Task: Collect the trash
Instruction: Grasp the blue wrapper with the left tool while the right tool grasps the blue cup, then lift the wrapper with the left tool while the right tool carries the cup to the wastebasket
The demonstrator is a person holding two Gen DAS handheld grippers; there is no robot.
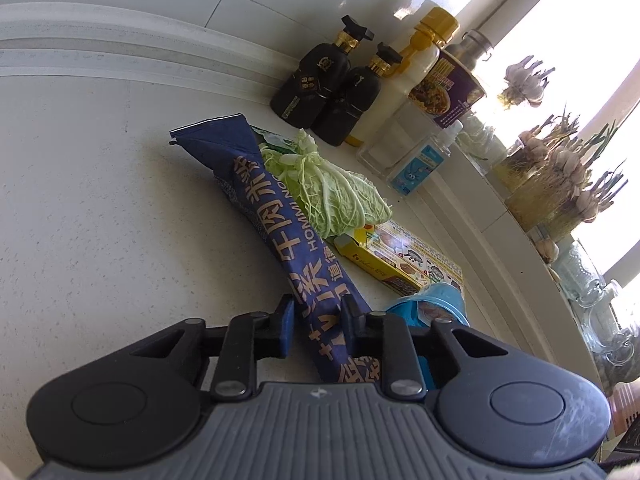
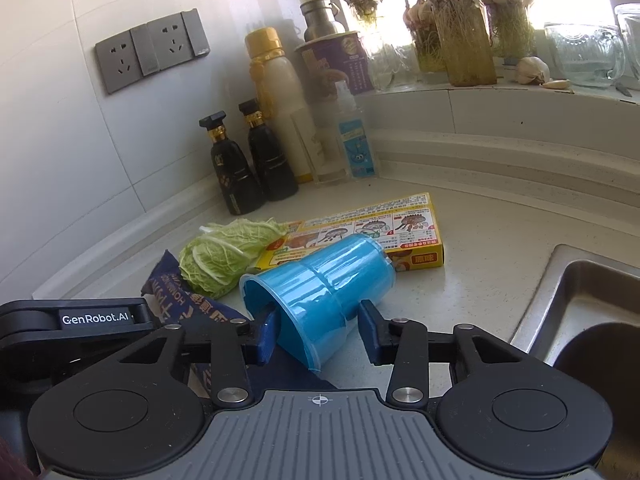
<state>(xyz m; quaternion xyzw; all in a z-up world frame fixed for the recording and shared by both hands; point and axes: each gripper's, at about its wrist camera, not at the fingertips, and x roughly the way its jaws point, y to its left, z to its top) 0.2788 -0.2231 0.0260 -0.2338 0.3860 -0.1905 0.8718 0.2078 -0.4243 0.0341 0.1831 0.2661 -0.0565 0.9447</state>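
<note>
A dark blue noodle wrapper lies on the white counter; it also shows in the right wrist view. My left gripper has its fingers on both sides of the wrapper's near end, with a small gap on the left side. A blue plastic cup lies on its side, also visible in the left wrist view. My right gripper is open around the cup's rim end, with a gap at the right finger. A cabbage leaf and a yellow box lie beside them.
Dark sauce bottles, a yellow-capped bottle, a purple noodle cup and a small blue-label bottle stand in the corner. Garlic jars line the sill. A steel sink is at right. The left gripper's body is at left.
</note>
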